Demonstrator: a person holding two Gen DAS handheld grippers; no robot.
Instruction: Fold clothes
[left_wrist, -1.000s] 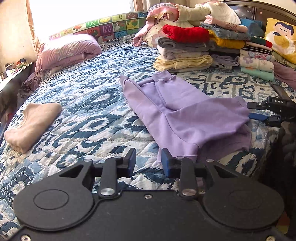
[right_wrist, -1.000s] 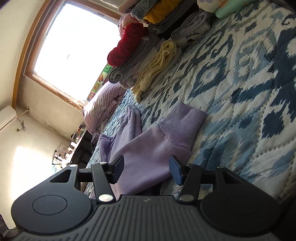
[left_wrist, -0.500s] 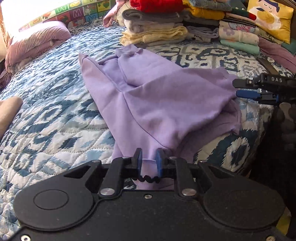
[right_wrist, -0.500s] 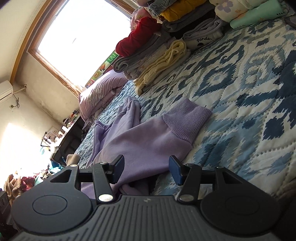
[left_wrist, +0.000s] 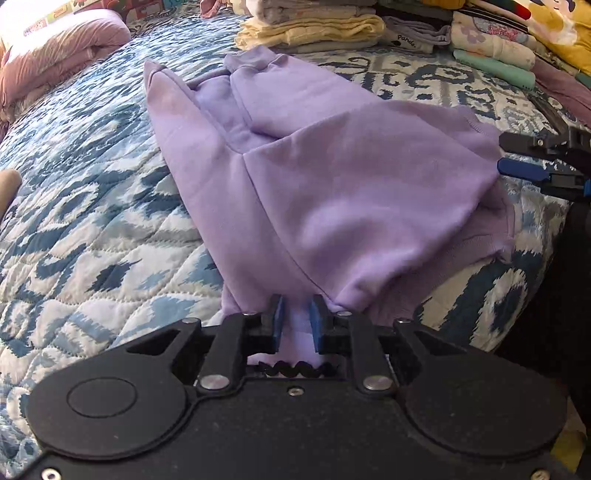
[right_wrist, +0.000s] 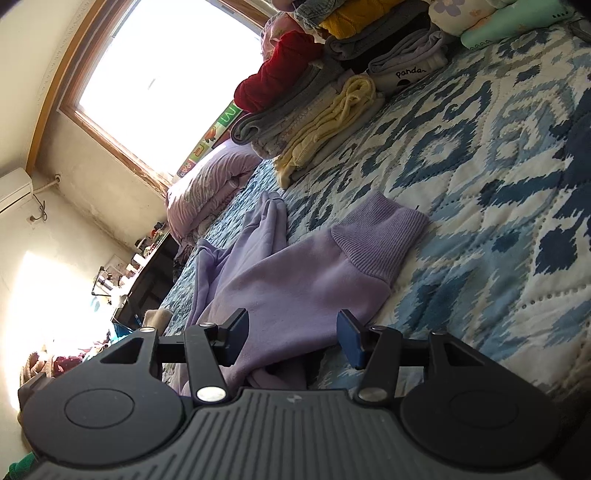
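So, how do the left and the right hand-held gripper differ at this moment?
The left hand-held gripper is shut on the purple sweatshirt, pinching its near edge; the right hand-held gripper is open and grips nothing. The left one meets the cloth at the bedspread's edge; the right one is at the garment's side, its fingers either side of the sleeve with the ribbed cuff. Both have blue pads.

Daylight enters through window (right_wrist: 162, 70), overexposed to white in right wrist view; sunlit glare patch on wall (right_wrist: 40, 291). Strong fisheye bending at frame edges. Slight softness on far clothes stacks (left_wrist: 369, 26).
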